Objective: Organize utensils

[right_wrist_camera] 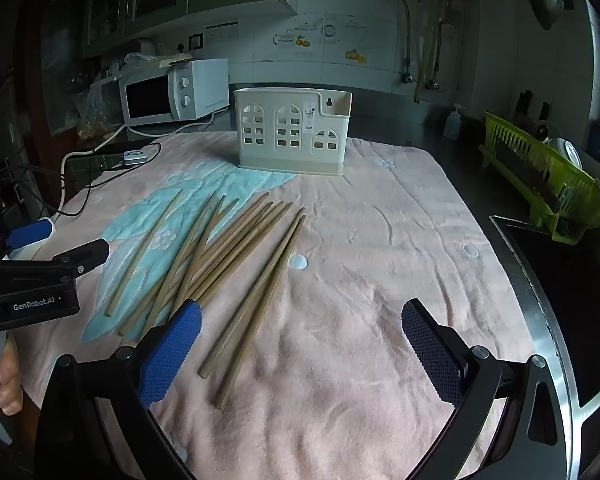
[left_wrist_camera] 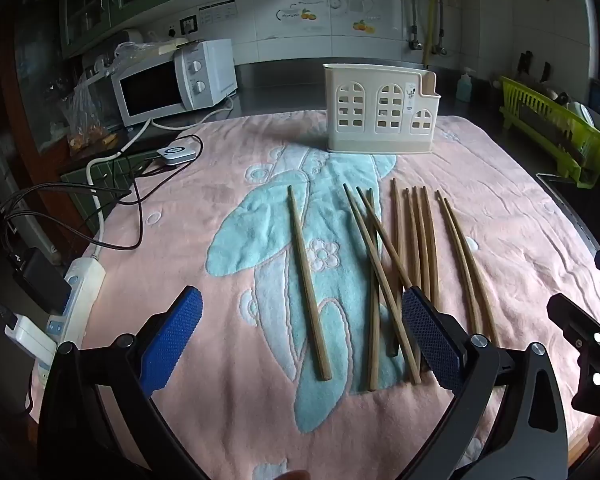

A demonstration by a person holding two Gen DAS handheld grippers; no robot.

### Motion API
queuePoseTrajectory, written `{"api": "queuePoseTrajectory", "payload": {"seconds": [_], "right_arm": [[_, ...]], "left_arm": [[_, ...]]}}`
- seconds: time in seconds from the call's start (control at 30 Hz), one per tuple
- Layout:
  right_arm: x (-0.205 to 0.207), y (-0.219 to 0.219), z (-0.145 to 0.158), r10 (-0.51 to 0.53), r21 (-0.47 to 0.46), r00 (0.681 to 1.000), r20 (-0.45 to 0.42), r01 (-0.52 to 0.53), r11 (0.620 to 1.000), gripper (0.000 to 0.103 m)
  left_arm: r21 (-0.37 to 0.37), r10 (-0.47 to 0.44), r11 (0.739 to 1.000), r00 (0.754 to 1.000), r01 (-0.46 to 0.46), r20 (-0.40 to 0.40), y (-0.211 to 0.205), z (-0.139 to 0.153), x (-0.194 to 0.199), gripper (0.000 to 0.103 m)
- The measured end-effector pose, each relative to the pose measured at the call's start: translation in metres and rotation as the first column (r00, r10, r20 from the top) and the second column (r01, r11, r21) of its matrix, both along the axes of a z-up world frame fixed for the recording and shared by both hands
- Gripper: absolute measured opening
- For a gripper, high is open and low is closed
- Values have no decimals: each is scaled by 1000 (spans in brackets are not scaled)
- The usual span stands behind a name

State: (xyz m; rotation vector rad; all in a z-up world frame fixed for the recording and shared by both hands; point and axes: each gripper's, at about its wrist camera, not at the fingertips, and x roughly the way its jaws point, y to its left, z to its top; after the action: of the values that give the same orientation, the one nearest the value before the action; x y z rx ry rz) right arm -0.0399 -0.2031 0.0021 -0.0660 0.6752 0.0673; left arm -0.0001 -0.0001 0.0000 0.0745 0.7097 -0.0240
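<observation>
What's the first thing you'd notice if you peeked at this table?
Probably the chopsticks, scattered loose over the middle of the pink towel, some crossing each other. Behind them at the far edge stands a cream holder with little windows cut in it like a house, nothing sticking out of it. Both grippers, left and right, hang open over the near edge.
</observation>
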Motion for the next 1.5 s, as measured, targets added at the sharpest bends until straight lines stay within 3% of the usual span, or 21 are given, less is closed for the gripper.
{"api": "queuePoseTrajectory", "payload": {"seconds": [1.0,1.5], "right_arm": [[-1,2,-10,18,4,999,-39,-17,1000,97],[0,-1,-2,-2,19,1000,-15,2,1000,97]], "left_arm": [[5,-14,1000,996,15,-84,-3,-15,11,98],[-7,17,1000,999,-17,-36,-2,0,10,98]]}}
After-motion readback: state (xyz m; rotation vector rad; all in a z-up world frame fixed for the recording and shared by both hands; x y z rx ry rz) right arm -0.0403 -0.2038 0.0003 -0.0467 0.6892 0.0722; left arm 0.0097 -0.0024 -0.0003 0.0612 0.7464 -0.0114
